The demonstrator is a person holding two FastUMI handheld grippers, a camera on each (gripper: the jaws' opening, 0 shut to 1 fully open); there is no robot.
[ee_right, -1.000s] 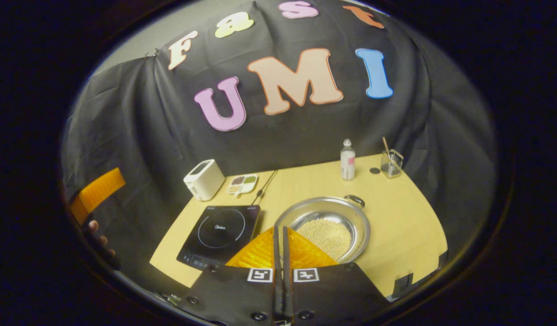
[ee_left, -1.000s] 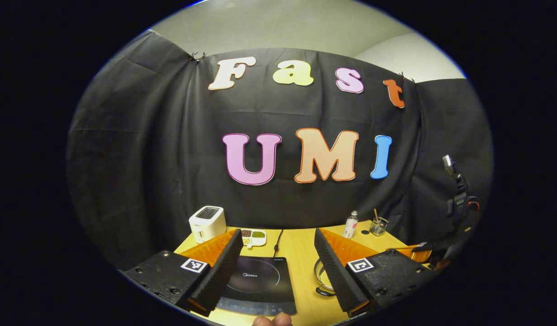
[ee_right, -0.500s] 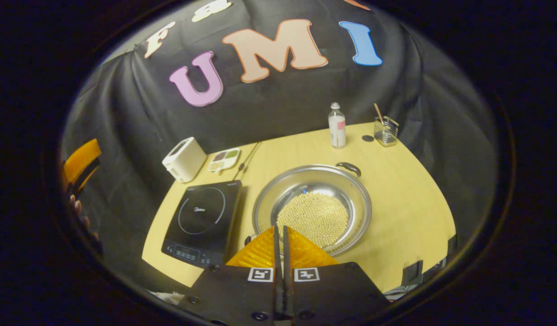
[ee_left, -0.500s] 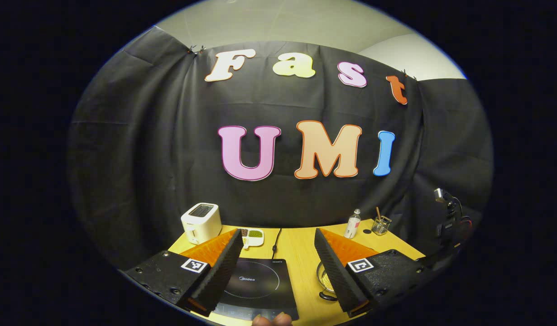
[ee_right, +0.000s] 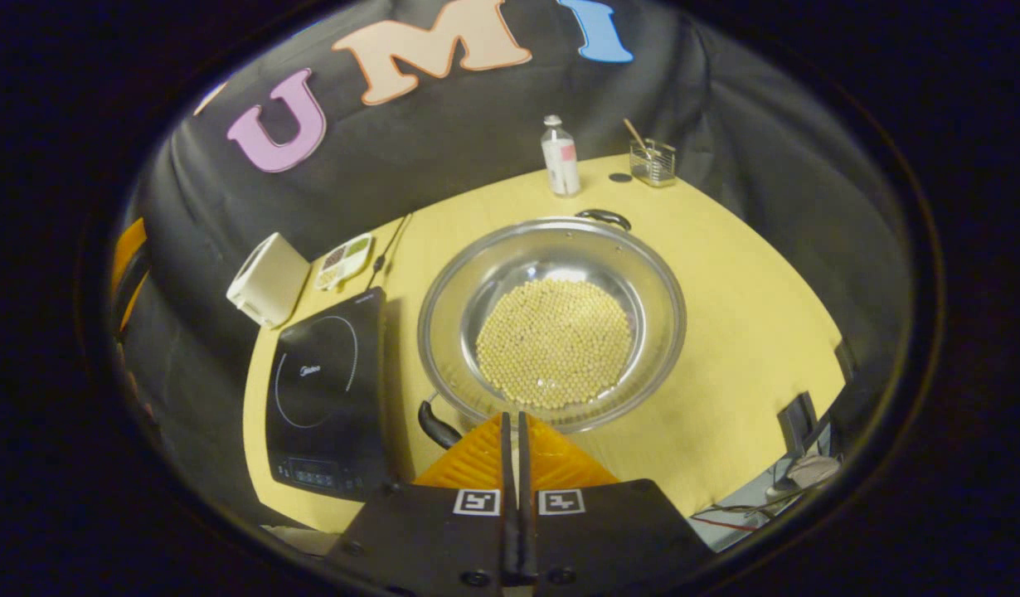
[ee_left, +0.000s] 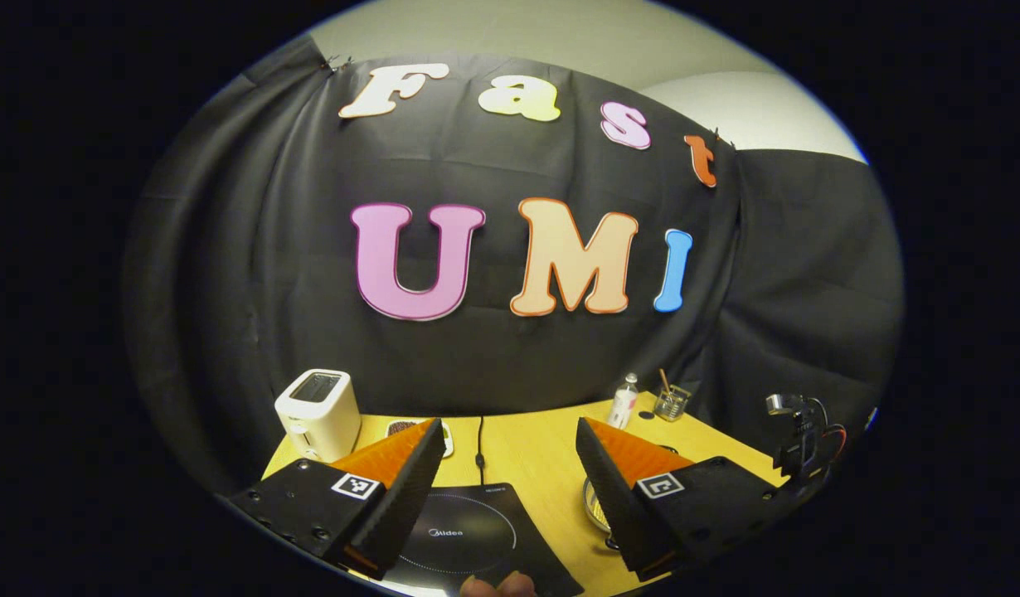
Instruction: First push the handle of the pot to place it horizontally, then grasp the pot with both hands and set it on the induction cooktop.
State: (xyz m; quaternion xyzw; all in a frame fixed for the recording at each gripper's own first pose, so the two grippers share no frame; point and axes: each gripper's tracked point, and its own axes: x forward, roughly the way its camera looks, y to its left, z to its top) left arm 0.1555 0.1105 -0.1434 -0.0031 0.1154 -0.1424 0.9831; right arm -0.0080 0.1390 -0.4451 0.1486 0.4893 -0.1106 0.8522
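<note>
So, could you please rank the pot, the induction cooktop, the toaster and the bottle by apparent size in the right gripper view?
1. pot
2. induction cooktop
3. toaster
4. bottle, though it stands farthest back, so distance shrinks it.

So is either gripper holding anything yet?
Nothing held. The left gripper is open over the table; the right gripper is shut empty near the pot.

brand "Midea" | on induction cooktop (ee_left: 468,543) glass, beside its ring | control-panel print unreadable

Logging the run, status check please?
Left hand-held gripper open above cooktop. Right hand-held gripper shut at pot near rim. Pot on table, handles unturned.
</note>
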